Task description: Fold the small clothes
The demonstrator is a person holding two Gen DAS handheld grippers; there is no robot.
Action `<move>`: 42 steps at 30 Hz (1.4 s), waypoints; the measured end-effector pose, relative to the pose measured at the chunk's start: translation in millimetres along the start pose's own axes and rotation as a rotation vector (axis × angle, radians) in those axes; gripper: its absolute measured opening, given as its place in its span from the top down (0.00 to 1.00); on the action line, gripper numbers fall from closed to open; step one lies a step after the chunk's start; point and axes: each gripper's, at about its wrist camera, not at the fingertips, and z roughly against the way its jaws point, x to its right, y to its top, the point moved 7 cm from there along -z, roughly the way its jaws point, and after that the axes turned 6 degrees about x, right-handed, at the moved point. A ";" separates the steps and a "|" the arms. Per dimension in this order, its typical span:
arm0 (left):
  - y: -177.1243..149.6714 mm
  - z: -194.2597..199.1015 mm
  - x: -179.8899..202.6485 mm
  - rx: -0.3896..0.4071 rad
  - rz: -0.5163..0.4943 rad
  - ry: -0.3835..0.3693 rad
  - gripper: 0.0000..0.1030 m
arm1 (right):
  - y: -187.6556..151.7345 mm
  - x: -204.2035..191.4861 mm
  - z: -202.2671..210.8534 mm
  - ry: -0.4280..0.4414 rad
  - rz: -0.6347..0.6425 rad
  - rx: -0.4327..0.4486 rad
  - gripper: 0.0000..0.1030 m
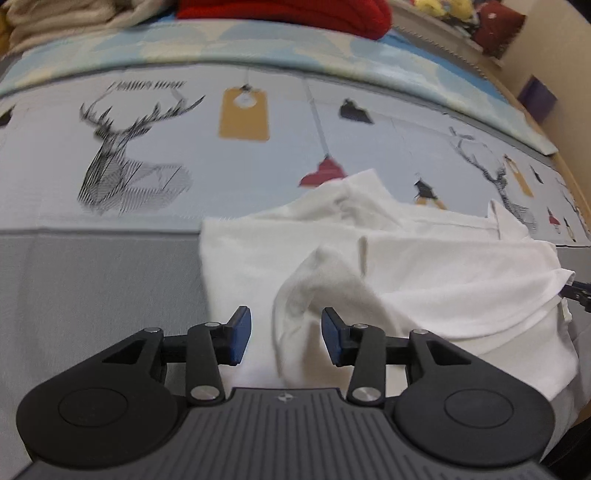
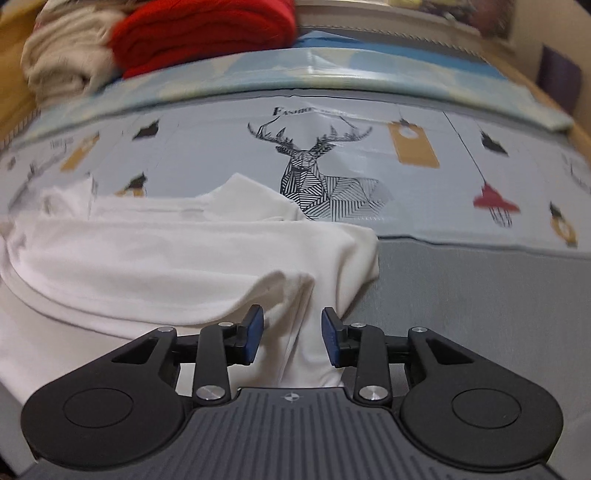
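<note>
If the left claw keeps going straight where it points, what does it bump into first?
Most likely the white garment: a raised fold sits right between the open left claw fingers. Depth is hard to judge.

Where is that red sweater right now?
The red sweater lies folded at the far edge in both views, beside a beige garment, well behind the white shirt.

garment (image 1: 424, 280) on mat (image 1: 55, 295) | clothes pile (image 2: 155, 40) behind | printed cloth (image 2: 424, 184) between
</note>
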 end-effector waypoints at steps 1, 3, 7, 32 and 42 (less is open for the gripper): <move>2.6 -1.0 1.3 0.008 -0.002 -0.009 0.54 | 0.9 -2.2 -3.8 -0.010 0.027 0.000 0.64; 6.4 -3.9 2.7 0.021 -0.003 -0.022 0.54 | 4.9 -4.7 -6.5 -0.008 0.049 0.013 0.63; 11.5 -11.2 4.7 0.030 -0.001 -0.043 0.54 | 21.2 2.6 -8.9 0.043 -0.061 0.071 0.60; 13.7 -19.6 -10.7 -0.027 0.053 -0.071 0.61 | 9.0 38.0 13.2 0.043 0.071 0.130 0.60; 13.9 -33.7 -0.2 -0.009 -0.026 -0.038 0.59 | 0.8 -12.8 -13.5 0.030 0.369 0.103 0.60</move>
